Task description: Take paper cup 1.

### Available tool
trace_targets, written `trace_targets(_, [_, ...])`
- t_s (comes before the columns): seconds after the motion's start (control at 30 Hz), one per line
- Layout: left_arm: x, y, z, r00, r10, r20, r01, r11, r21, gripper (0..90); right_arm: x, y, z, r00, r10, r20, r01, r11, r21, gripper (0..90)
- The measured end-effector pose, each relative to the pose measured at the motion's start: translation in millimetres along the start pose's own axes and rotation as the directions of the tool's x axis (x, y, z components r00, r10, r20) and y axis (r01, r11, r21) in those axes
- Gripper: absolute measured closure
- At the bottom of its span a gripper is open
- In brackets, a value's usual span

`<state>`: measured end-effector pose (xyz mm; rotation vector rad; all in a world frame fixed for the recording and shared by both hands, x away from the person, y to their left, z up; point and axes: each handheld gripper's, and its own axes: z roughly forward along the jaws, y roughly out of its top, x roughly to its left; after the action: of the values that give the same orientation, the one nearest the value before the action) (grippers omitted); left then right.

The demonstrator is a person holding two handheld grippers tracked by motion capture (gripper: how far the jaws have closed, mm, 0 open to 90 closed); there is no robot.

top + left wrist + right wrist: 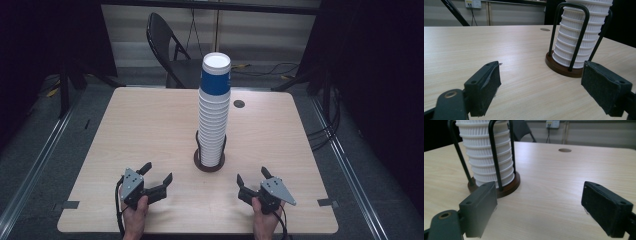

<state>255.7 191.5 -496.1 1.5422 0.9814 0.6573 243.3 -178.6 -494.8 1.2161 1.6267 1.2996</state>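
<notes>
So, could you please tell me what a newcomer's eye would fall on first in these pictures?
The tall stack of cups stands out first: white ribbed cups under a blue top one, rising from a round brown holder with black wire hoops at the middle of the wooden table. Next come the left claw and right claw, both open and empty near the table's front edge, either side of the stack.

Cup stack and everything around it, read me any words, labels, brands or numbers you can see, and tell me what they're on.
No readable text anywhere.
Cup stack: blue top cup and white cups carry no print.
Wooden base: no label.
Table: no markings.
Wall socket: too small to read.
</notes>
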Motion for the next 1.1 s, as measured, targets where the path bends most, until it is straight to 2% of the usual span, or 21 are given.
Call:
trace_targets(0.1, [-0.1,-0.1,-0.1,1.0,-0.001,0.001,0.001,1.0,-0.003,15.7,-0.8,0.8,2.2,0.9999,0.003,-0.014,-0.003,0.9998,0.02,13.0])
trace_targets(0.17, [0.0,-0.1,-0.2,1.0,-0.004,-0.001,0.004,1.0,-0.005,15.7,-2.7,0.5,1.3,0.998,0.023,-0.059,-0.022,0.9997,0.009,13.5])
trace_targets(0.2, [0.0,-0.3,-0.5,1.0,-0.002,0.005,0.002,1.0,-0.01,15.7,-2.6,0.7,1.9,0.9984,0.027,-0.05,-0.026,0.9995,0.017,13.7])
trace_targets(0.37, [-0.2,-0.4,-0.6,1.0,0.001,0.007,-0.001,0.9999,-0.013,15.5,-1.3,5.2,2.9,0.9974,0.028,-0.066,-0.027,0.9994,0.022,15.0])
trace_targets(0.5, [-0.9,-0.8,-1.4,1.0,0.006,0.0,-0.006,0.9998,-0.019,15.5,4.4,19.2,1.8,0.9954,0.002,-0.095,-0.001,1.0,0.007,16.9])
trace_targets(0.6, [-1.5,-0.7,-1.1,0.9999,0.012,0.002,-0.012,0.9998,-0.017,15.6,6.4,24.2,2.1,0.995,-0.01,-0.099,0.011,0.9999,0.005,17.5])
trace_targets(0.77, [-2.6,-1.0,-1.6,0.9998,0.021,0.005,-0.021,0.9996,-0.02,15.6,6.6,34.0,1.9,0.9897,-0.003,-0.143,0.004,1.0,0.003,20.8])
trace_targets(0.87, [-2.2,-1.2,-2.2,0.9997,0.022,0.013,-0.022,0.9995,-0.024,15.6,4.3,42.9,0.5,0.9816,-0.002,-0.191,-0.001,0.9999,-0.014,23.5])
trace_targets(1.0, [-1.5,-1.7,-3.5,0.9994,0.025,0.026,-0.024,0.999,-0.038,15.6,3.6,50.7,-0.6,0.9786,0.006,-0.206,-0.012,0.9995,-0.028,23.9])
trace_targets(1.1, [-2.0,-1.1,-1.9,0.9995,0.023,0.021,-0.023,0.9995,-0.023,15.6,2.6,56.9,-1.5,0.976,0.002,-0.218,-0.012,0.999,-0.044,24.7])
